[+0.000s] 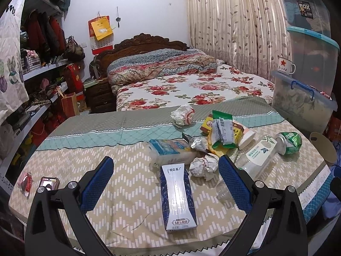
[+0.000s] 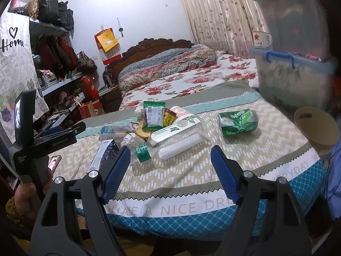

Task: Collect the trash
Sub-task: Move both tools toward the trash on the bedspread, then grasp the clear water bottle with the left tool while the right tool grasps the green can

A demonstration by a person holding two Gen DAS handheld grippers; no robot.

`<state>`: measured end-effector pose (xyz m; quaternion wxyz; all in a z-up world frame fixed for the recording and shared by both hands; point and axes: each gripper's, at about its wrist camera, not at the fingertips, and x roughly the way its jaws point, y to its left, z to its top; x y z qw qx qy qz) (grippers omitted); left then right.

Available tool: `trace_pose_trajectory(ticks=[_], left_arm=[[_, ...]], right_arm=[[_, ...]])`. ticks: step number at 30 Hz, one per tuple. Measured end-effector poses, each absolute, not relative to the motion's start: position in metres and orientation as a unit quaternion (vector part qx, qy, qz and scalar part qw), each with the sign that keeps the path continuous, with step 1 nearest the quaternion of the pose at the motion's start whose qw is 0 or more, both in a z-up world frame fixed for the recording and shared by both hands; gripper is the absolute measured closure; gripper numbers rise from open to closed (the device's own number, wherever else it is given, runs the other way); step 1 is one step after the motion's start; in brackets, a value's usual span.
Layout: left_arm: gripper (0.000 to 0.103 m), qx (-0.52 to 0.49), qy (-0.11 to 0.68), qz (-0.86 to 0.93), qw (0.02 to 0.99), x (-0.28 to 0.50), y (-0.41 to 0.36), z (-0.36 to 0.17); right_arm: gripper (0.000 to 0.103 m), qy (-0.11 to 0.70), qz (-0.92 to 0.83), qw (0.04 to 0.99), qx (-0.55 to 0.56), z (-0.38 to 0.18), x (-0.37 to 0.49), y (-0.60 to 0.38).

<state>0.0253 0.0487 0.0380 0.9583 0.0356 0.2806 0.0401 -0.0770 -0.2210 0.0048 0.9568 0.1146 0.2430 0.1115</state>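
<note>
Both the left gripper (image 1: 164, 179) and right gripper (image 2: 170, 170) hang wide open and empty over the patterned bed cover (image 1: 106, 160), where the dark-blue-and-white milk carton (image 1: 178, 198) lies flat between the left jaws, probably light, stiff, best pinched across its narrow sides.

A lived-in home bedroom is showing here; a carved wooden headboard (image 1: 147, 42) is backing a bed (image 1: 191, 87) wearing floral sheets; leaf-print curtains (image 1: 230, 21) are hanging along one side; shelves (image 1: 42, 68) are overflowing with clothes and bags; storage bins (image 1: 307, 49) are stacking up at the bed's far corner.
</note>
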Motion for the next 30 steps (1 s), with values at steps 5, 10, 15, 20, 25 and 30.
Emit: trace_pose_trajectory(ticks=[5,10,15,20,25,30], left_arm=[[0.009,0.034,0.283,0.041,0.958,0.026,0.05,0.036],[0.009,0.034,0.286,0.041,0.957,0.026,0.05,0.033],[0.009,0.033,0.294,0.025,0.955,0.028,0.042,0.031],[0.009,0.052,0.302,-0.044,0.951,0.033,0.011,0.028],[0.009,0.137,0.324,-0.128,0.927,0.06,-0.055,0.008],[0.009,0.191,0.371,-0.147,0.897,0.099,-0.102,-0.028]], right_arm=[[0.025,0.242,0.108,0.957,0.116,0.005,-0.077,-0.222],[0.021,0.243,0.103,0.957,0.122,0.004,-0.077,-0.225],[0.021,0.242,0.093,0.957,0.13,0.001,-0.076,-0.233],[0.021,0.249,0.068,0.955,0.145,-0.01,-0.071,-0.253],[0.021,0.277,0.05,0.945,0.168,-0.033,-0.051,-0.281],[0.02,0.316,0.032,0.924,0.211,-0.055,-0.006,-0.326]])
